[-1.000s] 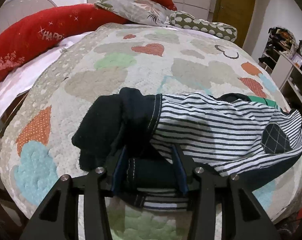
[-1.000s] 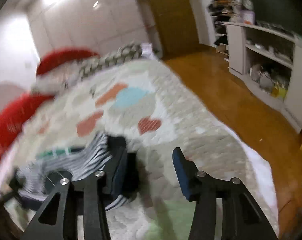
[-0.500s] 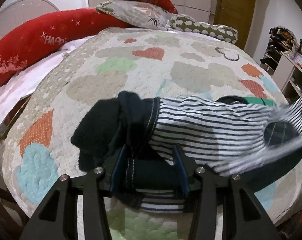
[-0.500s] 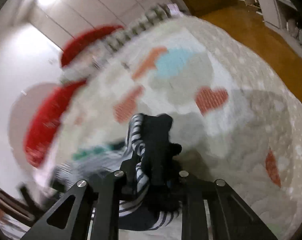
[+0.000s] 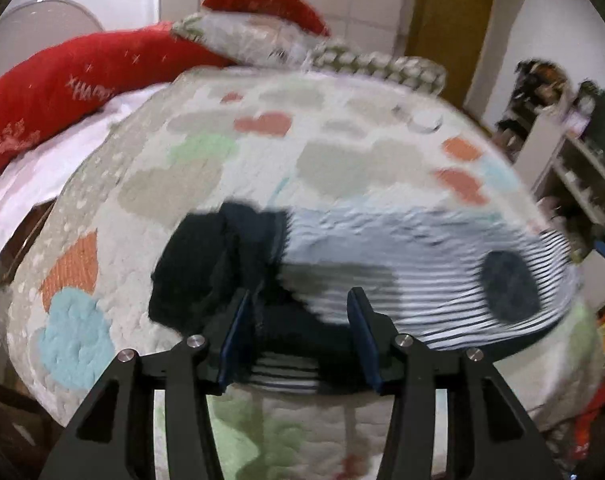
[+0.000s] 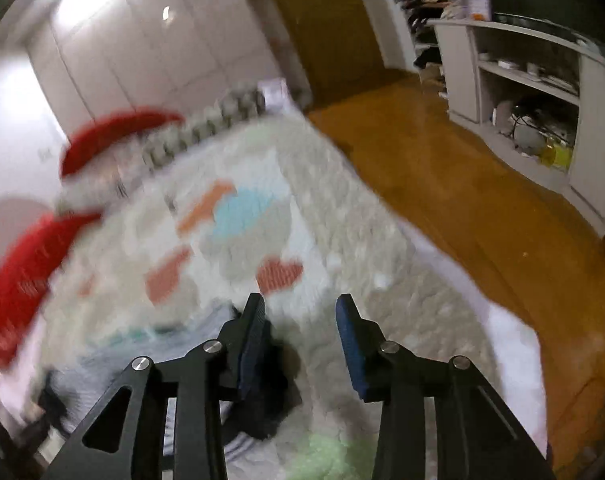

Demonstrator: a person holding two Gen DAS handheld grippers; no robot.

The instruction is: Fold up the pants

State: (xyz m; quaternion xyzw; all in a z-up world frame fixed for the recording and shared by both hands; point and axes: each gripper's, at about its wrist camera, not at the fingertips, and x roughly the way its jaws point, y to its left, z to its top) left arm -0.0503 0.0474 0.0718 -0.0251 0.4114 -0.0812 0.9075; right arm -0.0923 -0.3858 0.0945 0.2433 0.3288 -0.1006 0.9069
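The striped black-and-white pants (image 5: 402, 264) with dark lining lie bunched across the near part of the bed. My left gripper (image 5: 298, 336) is open, its blue pads either side of the dark waistband fold (image 5: 298, 332). My right gripper (image 6: 300, 332) is open and empty above the quilt, with the pants' dark end (image 6: 262, 384) just left of and below its left finger. Both views are motion-blurred.
The quilt (image 5: 342, 152) with hearts and clouds covers the bed. Red pillows (image 5: 62, 92) and a patterned pillow lie at the head. A wooden floor (image 6: 462, 200) and white shelves (image 6: 542, 92) are to the right of the bed.
My right gripper has opened, let go of the pants' end and drawn back. The right side of the pants has dropped and shifted. My left gripper stays around the waistband fold.
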